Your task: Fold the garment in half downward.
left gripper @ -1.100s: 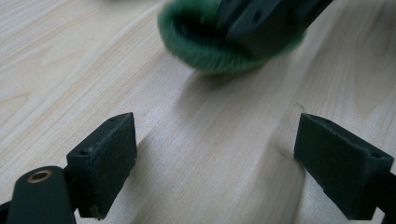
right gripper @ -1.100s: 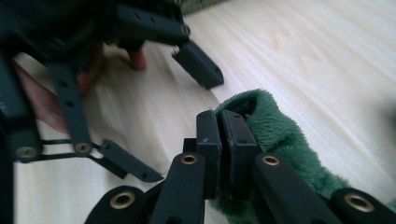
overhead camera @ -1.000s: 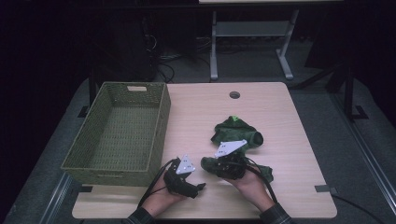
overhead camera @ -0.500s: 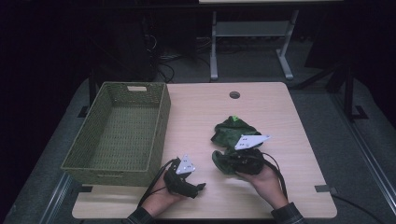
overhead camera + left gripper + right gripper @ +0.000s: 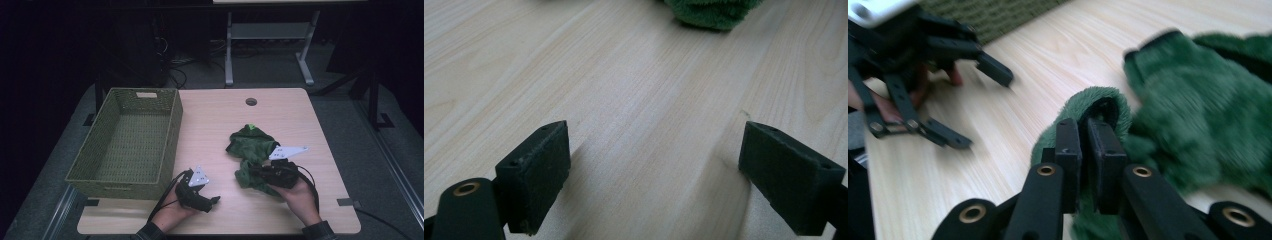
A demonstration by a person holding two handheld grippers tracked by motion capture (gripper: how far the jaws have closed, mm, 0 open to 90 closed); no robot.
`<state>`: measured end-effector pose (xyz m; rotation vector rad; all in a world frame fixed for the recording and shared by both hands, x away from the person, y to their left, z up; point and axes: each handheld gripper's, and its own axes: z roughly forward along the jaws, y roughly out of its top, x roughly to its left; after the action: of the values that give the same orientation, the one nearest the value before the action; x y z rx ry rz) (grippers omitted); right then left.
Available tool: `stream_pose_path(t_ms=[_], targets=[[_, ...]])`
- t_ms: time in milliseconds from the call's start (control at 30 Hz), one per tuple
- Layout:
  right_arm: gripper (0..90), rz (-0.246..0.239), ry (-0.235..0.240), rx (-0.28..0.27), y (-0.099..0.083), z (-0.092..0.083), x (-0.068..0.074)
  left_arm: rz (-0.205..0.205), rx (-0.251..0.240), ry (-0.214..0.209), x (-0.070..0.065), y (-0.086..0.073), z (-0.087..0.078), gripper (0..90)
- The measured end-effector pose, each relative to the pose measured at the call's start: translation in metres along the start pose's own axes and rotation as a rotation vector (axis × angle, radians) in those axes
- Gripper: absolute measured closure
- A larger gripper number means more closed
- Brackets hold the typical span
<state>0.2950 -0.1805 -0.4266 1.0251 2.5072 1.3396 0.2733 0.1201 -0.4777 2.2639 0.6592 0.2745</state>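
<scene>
A crumpled green fleece cloth [image 5: 250, 142] lies right of the middle of the wooden table [image 5: 215, 120]. My right gripper [image 5: 248, 173] points left at the cloth's near edge. In the right gripper view it [image 5: 1088, 135] is shut on a fold of the cloth [image 5: 1198, 115]; its jaws have just been opening a little, and the fold is still pinched between the pads. My left gripper [image 5: 211, 194] rests near the front edge, open, with bare wood between its jaws [image 5: 654, 175]. The cloth's edge [image 5: 714, 12] lies well beyond them.
A woven green basket [image 5: 170, 135] stands on the left side of the table, with nothing visible inside. A round cable hole [image 5: 251, 101] sits near the far edge. Desk legs and cables lie on the dark floor behind.
My right gripper has moved to the right along the table, with the near part of the green cloth dragged along in its jaws. The left gripper has kept still.
</scene>
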Motion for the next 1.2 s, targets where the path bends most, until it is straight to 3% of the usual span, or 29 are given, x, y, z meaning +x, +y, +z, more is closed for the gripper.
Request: stream_pose_path(t_ms=[200, 433, 533, 667, 933, 1200], targets=[[81.2, 0.044, -0.045, 0.004, -0.011, -0.011, -0.011, -0.001, -0.001, 0.0, 0.0, 0.0, 0.0, 12.6], [83.1, 0.059, -0.099, 0.022, -0.021, -0.022, -0.022, -0.004, -0.004, 0.001, 0.0, 0.0, 0.0, 12.6], [88.1, 0.071, -0.087, -0.016, -0.019, -0.029, -0.023, -0.004, -0.004, 0.0, 0.0, 0.0, 0.0, 12.5], [89.8, 0.028, -0.068, -0.047, -0.004, -0.033, -0.013, 0.0, -0.002, 0.001, 0.0, 0.0, 0.0, 12.5], [90.0, -0.006, -0.027, -0.051, 0.016, -0.018, -0.006, -0.003, -0.003, 0.0, 0.0, 0.0, 0.0, 12.6], [90.0, 0.035, -0.04, 0.049, 0.0, 0.011, -0.022, 0.002, -0.001, 0.001, 0.0, 0.0, 0.0, 12.5]])
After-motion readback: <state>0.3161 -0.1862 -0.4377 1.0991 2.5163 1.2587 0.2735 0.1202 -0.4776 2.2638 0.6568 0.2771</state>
